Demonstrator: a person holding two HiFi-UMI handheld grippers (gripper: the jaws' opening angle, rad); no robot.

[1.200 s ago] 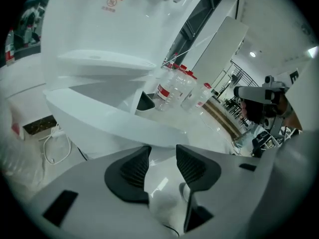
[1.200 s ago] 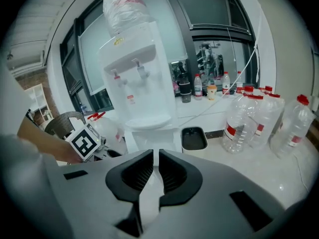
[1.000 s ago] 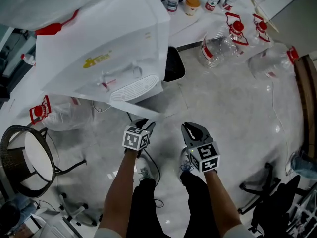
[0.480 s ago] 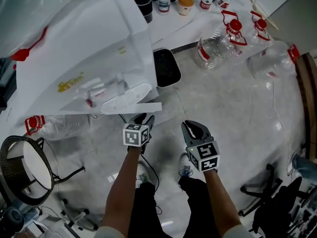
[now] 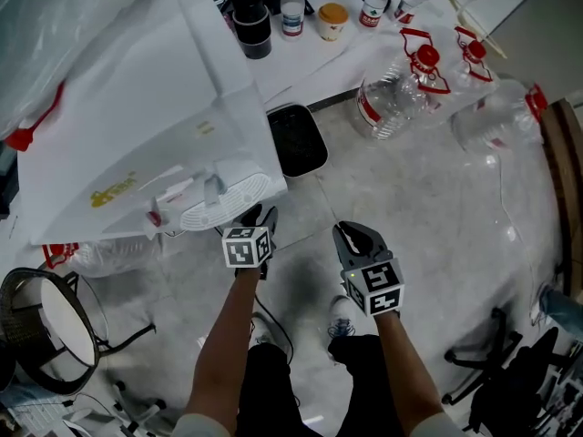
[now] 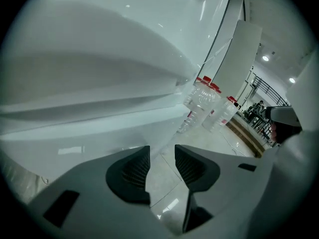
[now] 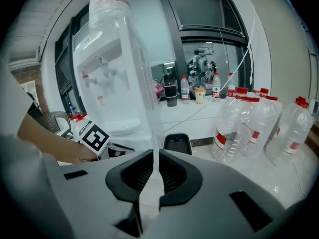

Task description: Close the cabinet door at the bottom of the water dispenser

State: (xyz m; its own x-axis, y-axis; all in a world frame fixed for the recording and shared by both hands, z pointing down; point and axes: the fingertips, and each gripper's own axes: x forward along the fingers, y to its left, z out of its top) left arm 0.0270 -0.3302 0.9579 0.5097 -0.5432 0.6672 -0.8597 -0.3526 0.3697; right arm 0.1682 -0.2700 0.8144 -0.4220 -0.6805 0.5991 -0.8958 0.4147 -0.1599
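Both empty: left gripper (image 5: 258, 215) half-open, right gripper (image 5: 357, 237) closed | cabinet door (image 6: 89, 128) likely light, stiff, hinged | push flat on free edge

I see a white dispenser (image 5: 155, 126) with a small yellow logo (image 5: 114, 190) and a red mark (image 5: 153, 217) by its taps. The left claw (image 6: 162, 164) is pale grey with black ribbed pads (image 6: 134, 171), and the right claw (image 7: 155, 176) has the same colours. Each carries a cube (image 5: 248, 246) with black-and-white square markers. The floor (image 5: 437, 217) is pale grey marble with faint veins. The big bottles (image 5: 392, 98) are clear, with red caps, red handles and red-and-white labels. The bin (image 5: 293, 140) is black. On the white ledge (image 5: 301, 55) I see a black cup (image 5: 250, 27), an orange-lidded cup (image 5: 332, 16) and small clear bottles (image 5: 291, 5) with red caps. The chair (image 5: 46, 308) is dark with a white seat.
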